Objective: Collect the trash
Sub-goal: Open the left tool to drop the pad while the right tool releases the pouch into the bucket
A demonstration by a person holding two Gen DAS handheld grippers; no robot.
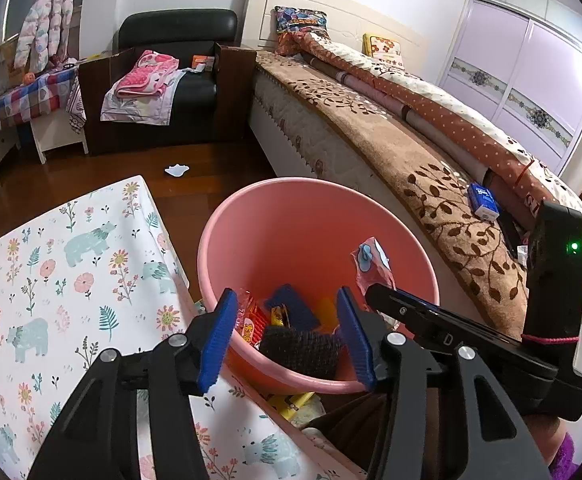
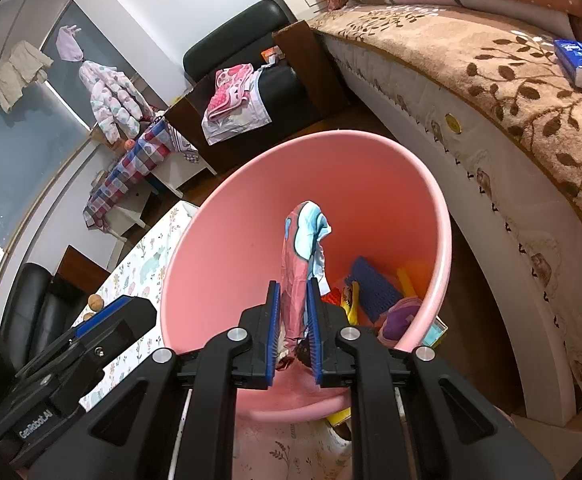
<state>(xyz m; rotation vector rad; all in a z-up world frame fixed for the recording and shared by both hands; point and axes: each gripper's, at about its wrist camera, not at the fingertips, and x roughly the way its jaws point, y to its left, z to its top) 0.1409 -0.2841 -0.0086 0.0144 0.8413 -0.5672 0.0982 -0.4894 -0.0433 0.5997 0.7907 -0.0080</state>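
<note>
Left gripper (image 1: 289, 338): jaws spread, empty, over round pink plastic bin (image 1: 227, 236) | Right gripper (image 2: 294, 320): clenched on crumpled pink-and-blue wrapper (image 2: 305, 240) | Left view only: white scrap (image 1: 177, 169) on floor

The bucket (image 1: 251, 216) is sitting between my surface (image 1: 71, 280) on its left and the bed (image 1: 371, 136) on its right, wrappers (image 1: 259, 320) lying inside.

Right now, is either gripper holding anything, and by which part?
The right gripper pinches a pink and blue wrapper by its lower end, over the pink bin. The left gripper is open, holding nothing.
</note>
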